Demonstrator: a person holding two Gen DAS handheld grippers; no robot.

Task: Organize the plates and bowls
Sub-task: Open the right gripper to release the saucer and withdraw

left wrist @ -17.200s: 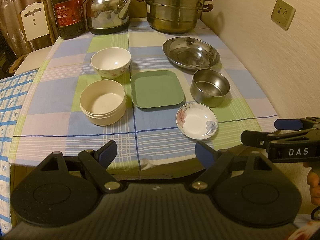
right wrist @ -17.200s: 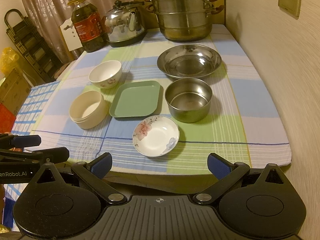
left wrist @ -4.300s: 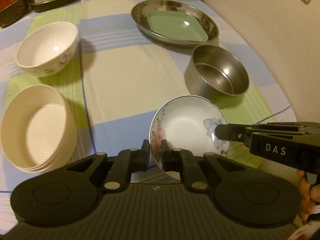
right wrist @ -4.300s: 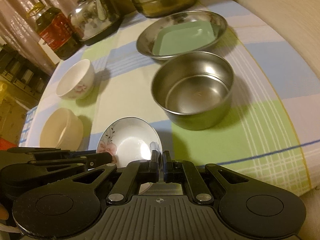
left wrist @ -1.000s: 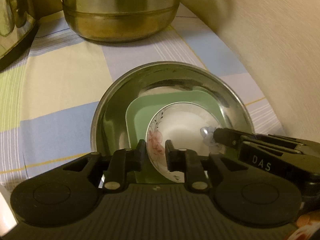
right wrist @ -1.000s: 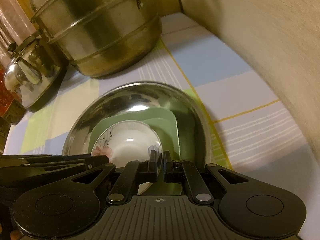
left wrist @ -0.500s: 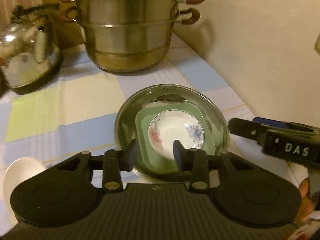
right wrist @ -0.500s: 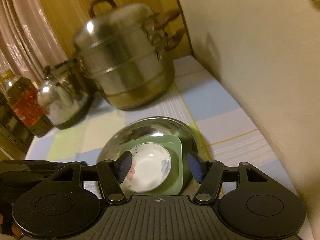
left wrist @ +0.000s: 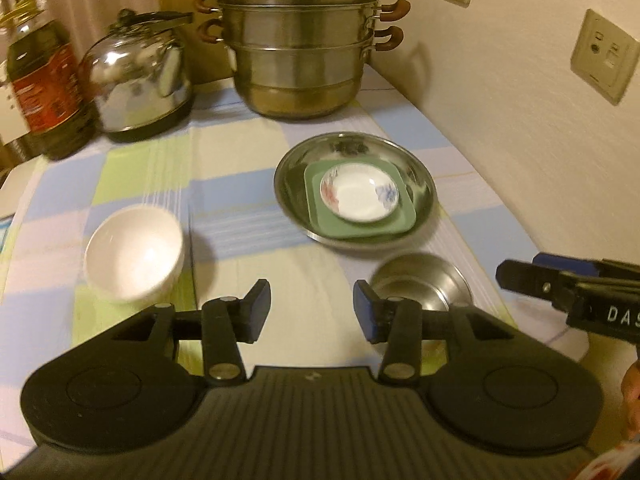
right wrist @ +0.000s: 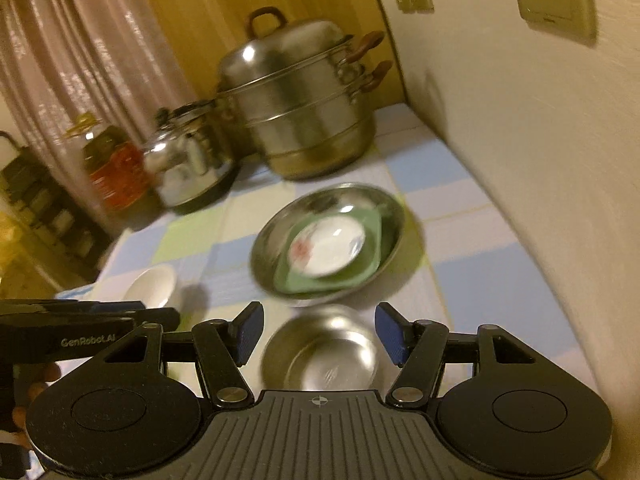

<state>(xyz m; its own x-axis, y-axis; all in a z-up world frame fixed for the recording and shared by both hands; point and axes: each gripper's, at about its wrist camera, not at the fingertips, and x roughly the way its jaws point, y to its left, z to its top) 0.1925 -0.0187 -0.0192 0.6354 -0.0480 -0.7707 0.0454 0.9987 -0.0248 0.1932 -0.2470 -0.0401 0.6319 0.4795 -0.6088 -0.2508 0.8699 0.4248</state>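
Observation:
A small floral dish [left wrist: 359, 197] [right wrist: 327, 249] lies on a green square plate [left wrist: 404, 216] [right wrist: 370, 240] inside a wide steel plate [left wrist: 296, 168] [right wrist: 272, 252]. A steel bowl [left wrist: 424, 282] [right wrist: 320, 356] stands nearer, and a white bowl [left wrist: 134, 254] [right wrist: 150, 286] sits to the left. My left gripper [left wrist: 312, 310] is open and empty, above the cloth between the white bowl and the steel bowl. My right gripper [right wrist: 319, 334] is open and empty, above the steel bowl. The cream bowl is out of view.
A tall steel steamer pot [left wrist: 298, 40] [right wrist: 302, 112], a kettle [left wrist: 138, 80] [right wrist: 188, 168] and an oil bottle [left wrist: 42, 88] [right wrist: 112, 164] stand along the back edge. A wall [left wrist: 520, 100] runs down the right side of the checked tablecloth [left wrist: 240, 184].
Both grippers have opened wider and pulled back and up from the stacked plates. The floral dish stays on the green plate. The steel bowl and white bowl have come into view.

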